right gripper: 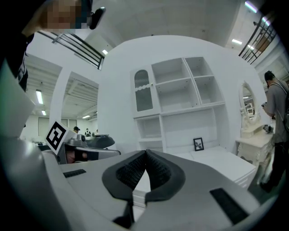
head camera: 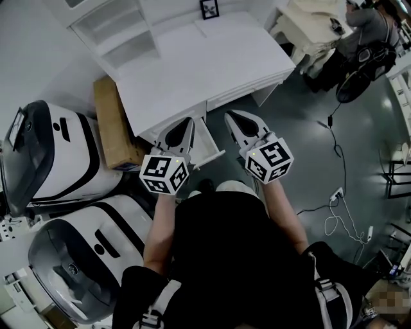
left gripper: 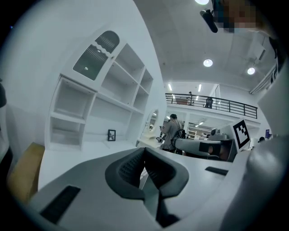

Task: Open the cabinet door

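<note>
A white desk [head camera: 192,71] carries a shelf hutch [head camera: 112,29] along its back. The hutch has a small arched cabinet door with a dark pane [left gripper: 97,54] [right gripper: 142,90], and it stands closed. My left gripper [head camera: 187,119] [left gripper: 144,149] and right gripper [head camera: 230,115] [right gripper: 146,152] hover side by side over the desk's front edge. Both point about level at the hutch and are well short of it. Each has its jaws together with nothing between the pads. A white panel [head camera: 207,146] juts out below the desk edge between the two grippers.
A small framed picture [head camera: 209,9] [right gripper: 198,144] stands at the back of the desk. A cardboard box [head camera: 115,122] leans at the desk's left, beside two white and black machines [head camera: 58,154]. Cables [head camera: 337,154] lie on the floor at right. A person [right gripper: 275,103] stands at a white dresser.
</note>
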{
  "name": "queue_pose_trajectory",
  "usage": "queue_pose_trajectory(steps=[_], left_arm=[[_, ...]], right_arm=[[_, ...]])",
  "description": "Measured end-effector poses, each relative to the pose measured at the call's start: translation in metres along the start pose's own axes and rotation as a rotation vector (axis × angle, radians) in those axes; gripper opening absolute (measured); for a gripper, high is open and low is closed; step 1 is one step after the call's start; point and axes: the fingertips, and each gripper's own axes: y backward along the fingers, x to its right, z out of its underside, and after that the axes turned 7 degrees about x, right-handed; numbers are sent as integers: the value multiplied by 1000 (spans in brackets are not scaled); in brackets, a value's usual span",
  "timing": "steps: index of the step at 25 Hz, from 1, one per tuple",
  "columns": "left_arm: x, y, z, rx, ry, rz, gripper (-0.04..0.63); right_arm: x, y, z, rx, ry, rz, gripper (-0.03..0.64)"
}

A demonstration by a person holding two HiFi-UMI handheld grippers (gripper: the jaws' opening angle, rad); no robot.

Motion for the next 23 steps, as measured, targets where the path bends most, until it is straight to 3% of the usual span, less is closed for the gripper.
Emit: queue_pose_trajectory(steps=[23], left_arm=[[7, -8, 12, -47, -4, 53, 23]], right_arm=[[3, 11, 18, -65, -1, 8, 15]])
